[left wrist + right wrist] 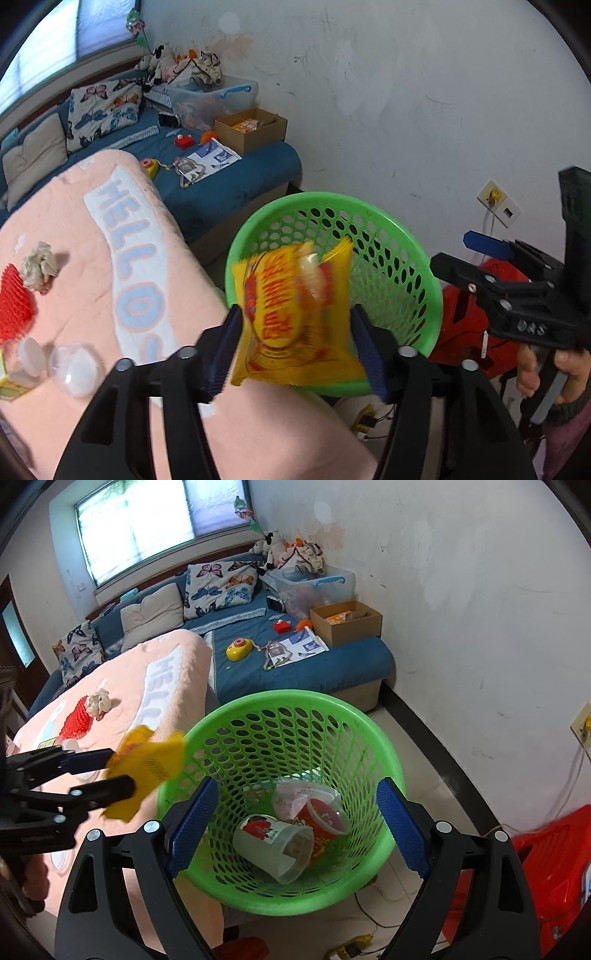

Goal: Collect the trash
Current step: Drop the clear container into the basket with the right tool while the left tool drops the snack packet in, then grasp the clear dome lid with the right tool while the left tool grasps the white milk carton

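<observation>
Yellow snack wrapper (295, 314) is hanging between the left gripper (295, 347)'s jaws, which are standing apart on either side of it, right at the near rim of the green basket (373, 738), so it looks lined up to drop in. Right gripper (293, 825) is hovering over the basket with jaws wide and nothing in them. Cups (275, 843) are already lying inside. Crumpled paper (38, 267) is waiting on the pink bed (85, 295).
</observation>
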The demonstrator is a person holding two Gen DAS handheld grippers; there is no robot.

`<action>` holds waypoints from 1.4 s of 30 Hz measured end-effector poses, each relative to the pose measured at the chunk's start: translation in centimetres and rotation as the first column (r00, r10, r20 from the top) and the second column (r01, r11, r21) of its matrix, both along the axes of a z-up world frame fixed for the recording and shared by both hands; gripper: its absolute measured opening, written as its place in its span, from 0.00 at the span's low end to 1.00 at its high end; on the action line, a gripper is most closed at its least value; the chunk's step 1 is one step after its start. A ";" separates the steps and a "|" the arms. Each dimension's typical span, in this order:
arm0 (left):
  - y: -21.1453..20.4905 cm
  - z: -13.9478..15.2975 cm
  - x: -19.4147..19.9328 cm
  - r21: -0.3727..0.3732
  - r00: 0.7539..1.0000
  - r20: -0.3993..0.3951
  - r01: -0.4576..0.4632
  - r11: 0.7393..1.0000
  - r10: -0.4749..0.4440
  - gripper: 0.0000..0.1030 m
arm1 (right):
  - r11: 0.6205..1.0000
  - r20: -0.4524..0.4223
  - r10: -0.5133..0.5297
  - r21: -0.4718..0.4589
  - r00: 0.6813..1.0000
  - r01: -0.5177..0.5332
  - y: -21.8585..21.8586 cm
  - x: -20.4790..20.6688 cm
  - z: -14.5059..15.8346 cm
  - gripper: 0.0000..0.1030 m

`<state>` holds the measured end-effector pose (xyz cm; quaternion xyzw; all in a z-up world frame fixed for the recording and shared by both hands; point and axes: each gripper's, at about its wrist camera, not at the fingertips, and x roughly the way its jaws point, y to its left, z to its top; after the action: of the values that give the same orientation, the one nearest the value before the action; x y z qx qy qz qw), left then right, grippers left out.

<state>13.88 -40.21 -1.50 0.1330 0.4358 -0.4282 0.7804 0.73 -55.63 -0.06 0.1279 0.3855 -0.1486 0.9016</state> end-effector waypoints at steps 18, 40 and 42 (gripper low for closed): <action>6.9 2.0 1.2 -0.037 0.992 0.039 -0.122 0.992 0.123 0.71 | 0.997 0.022 0.079 -0.007 0.997 -0.079 3.4 1.4 1.3 0.84; 30.9 3.3 8.3 0.026 0.750 0.133 -0.656 0.754 0.648 0.74 | 0.911 0.032 0.413 -0.016 0.910 -0.413 16.8 11.7 2.4 0.84; 33.3 3.1 8.9 0.036 0.709 0.130 -0.702 0.711 0.693 0.74 | 0.895 0.024 0.446 -0.019 0.895 -0.446 18.1 12.5 2.3 0.84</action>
<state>22.82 -6.94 1.62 0.0133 0.4287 -0.0756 0.9002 13.25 -37.49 2.28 0.0322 0.3911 0.0610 0.9178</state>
